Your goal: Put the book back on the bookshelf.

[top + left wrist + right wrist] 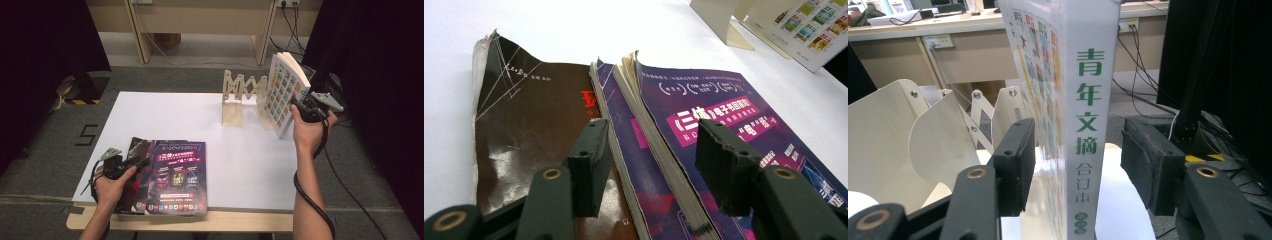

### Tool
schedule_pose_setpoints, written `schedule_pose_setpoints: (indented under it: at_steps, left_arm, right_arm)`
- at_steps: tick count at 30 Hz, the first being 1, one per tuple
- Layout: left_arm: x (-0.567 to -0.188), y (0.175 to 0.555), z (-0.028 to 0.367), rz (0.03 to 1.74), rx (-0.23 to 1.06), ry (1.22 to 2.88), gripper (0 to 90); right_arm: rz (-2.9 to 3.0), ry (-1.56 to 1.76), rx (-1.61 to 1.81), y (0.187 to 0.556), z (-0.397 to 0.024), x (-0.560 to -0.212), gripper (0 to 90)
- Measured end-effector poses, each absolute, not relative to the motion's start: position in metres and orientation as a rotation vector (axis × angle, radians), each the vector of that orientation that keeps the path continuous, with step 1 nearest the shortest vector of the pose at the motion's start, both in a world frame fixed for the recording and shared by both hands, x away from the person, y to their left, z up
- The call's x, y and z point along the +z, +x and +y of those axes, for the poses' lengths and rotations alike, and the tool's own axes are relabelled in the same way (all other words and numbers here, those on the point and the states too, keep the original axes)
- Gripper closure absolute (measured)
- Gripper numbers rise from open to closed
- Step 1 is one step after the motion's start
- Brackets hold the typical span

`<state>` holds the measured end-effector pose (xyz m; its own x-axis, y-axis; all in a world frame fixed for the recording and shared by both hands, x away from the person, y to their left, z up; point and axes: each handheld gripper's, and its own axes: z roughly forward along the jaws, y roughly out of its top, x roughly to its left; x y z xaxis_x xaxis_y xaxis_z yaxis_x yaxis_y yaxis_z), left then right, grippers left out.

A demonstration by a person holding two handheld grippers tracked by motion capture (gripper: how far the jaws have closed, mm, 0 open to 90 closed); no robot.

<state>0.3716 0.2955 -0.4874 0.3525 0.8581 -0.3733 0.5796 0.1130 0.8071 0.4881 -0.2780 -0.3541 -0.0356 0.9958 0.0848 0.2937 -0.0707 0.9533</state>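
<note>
Purple books (pixel 704 150) lay between the left gripper's (pixel 651 165) spread jaws (2 stacked, ungripped); the right gripper's (pixel 1078 165) jaws stood apart around the racked white book (pixel 1083 100), apparently released.

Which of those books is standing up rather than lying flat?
The white book, leaning against the wooden rack. The purple book and brown book lie flat.

Glossy creased paper book covers (pixel 539 130)

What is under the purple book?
Under the purple book lies another purple one, its edge sticking out, and beside that a brown book on the table. How far they reach underneath is covered.
</note>
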Motion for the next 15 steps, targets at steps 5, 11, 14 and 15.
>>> schedule_pose_setpoints:
  at_steps: [5,11,14,15]
  left_arm:
    - [-0.487,0.372,0.295,1.332,0.334,1.574,47.0]
    - [-0.487,0.371,0.295,1.331,0.333,1.580,47.0]
    - [-0.487,0.371,0.294,1.329,0.331,1.579,47.0]
    - [-0.486,0.371,0.293,1.329,0.332,1.580,47.0]
  right_arm:
    - [1.424,1.465,1.152,0.482,-0.276,-0.355,48.0]
    - [1.437,1.451,1.135,0.474,-0.273,-0.358,48.0]
    - [1.439,1.456,1.132,0.471,-0.273,-0.359,48.0]
    - [1.441,1.455,1.129,0.470,-0.273,-0.359,48.0]
